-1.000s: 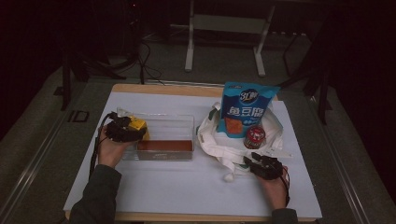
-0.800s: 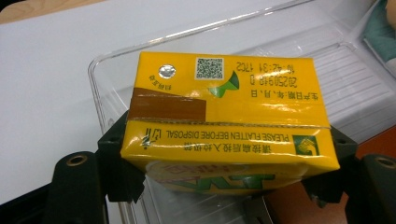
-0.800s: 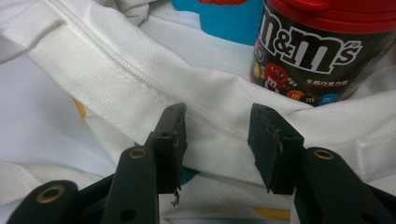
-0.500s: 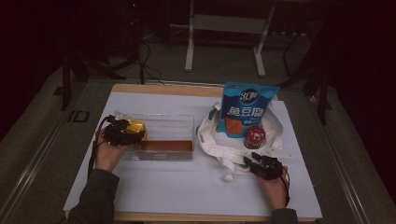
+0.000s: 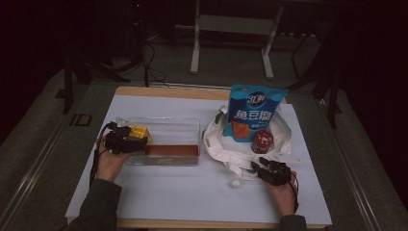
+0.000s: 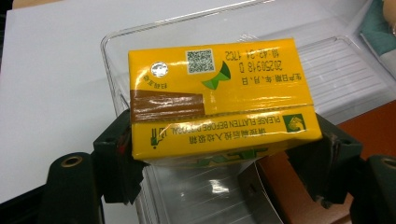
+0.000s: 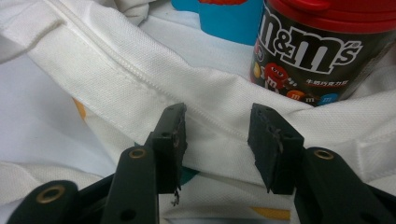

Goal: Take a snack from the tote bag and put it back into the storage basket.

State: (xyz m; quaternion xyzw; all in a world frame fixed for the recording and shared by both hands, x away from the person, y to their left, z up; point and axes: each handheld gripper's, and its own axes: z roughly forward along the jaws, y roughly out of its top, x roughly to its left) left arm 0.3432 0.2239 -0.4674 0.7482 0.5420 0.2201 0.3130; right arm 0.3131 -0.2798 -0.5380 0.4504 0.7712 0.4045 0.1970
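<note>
- The left gripper [image 6: 219, 163] clamps a yellow, glossy, box-shaped drink carton [image 6: 219, 100]; one black jaw presses each short end, so the carton's long axis runs straight across from jaw to jaw.
- The carton's printed top face, with its QR code and round foil seal, is turned up toward the left gripper view's camera, and the print reads upside down there.
- The carton sits above the left end of a clear, rigid, rectangular plastic bin [image 6: 345, 60] with a ribbed floor. In the high view the bin [image 5: 168, 126] lies lengthwise across the white table cover [image 5: 183, 192], with a flat reddish-brown packet [image 5: 171, 150] inside along its near wall.
- The right gripper [image 7: 217, 133] has its jaws apart, set over a hem of a white woven cloth bag [image 7: 116, 70]; the jaws grip nothing.
- A dark cylindrical candy canister with a red lid [image 7: 322, 51] stands upright in the bag, just behind the hem.
- A blue glossy snack pouch [image 5: 255, 115] stands upright behind the canister.
</note>
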